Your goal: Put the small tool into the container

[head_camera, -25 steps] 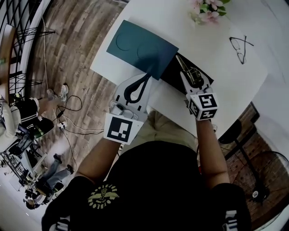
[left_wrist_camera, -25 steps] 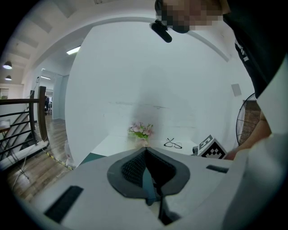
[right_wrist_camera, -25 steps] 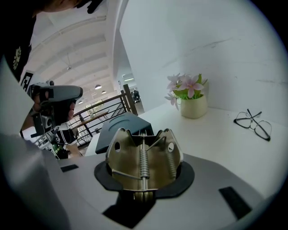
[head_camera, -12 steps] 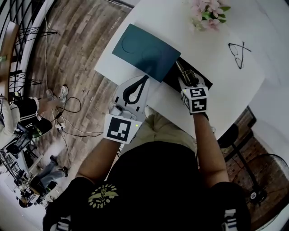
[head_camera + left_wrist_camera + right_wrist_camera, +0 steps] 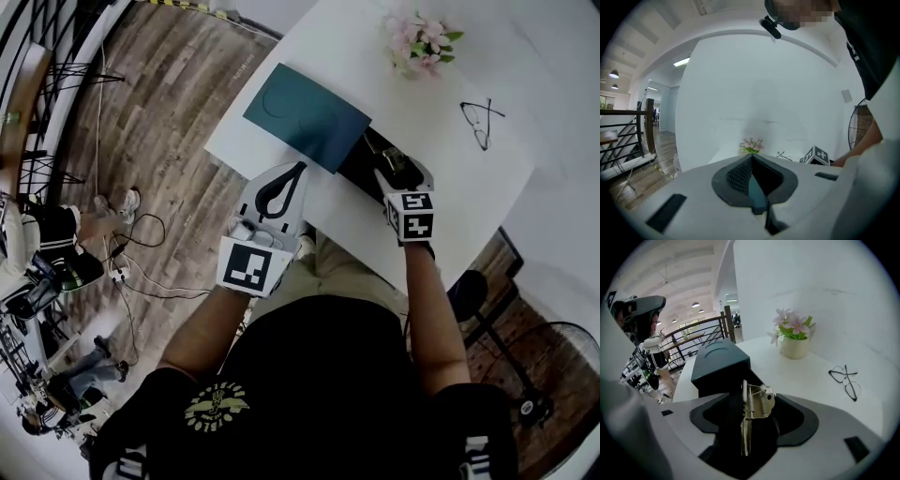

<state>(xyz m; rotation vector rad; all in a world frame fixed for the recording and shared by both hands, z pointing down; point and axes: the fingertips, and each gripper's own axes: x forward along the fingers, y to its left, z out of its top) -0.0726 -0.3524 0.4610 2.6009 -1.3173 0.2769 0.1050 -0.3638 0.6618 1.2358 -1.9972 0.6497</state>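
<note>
A black container [image 5: 367,153] sits on the white table [image 5: 450,178] under a raised teal lid [image 5: 307,117]. My left gripper [image 5: 299,169] is shut on the lid's near edge, and a teal strip [image 5: 757,194] shows between its pads. Over the black opening, my right gripper [image 5: 401,169] has its jaws opening wide. The small metal spring tool [image 5: 756,403] stands between them with a dark gap on each side. In the right gripper view the teal lid [image 5: 719,363] lies just ahead of the right gripper [image 5: 753,397].
A pot of pink flowers [image 5: 422,42] and a pair of glasses [image 5: 480,122] lie farther back on the table. The table's near edge runs just under both grippers. Wooden floor with cables [image 5: 141,253] lies to the left, and a fan [image 5: 548,370] stands at lower right.
The right gripper moved forward over the black container and its jaws spread apart around the tool. The left gripper kept its hold on the lid.
</note>
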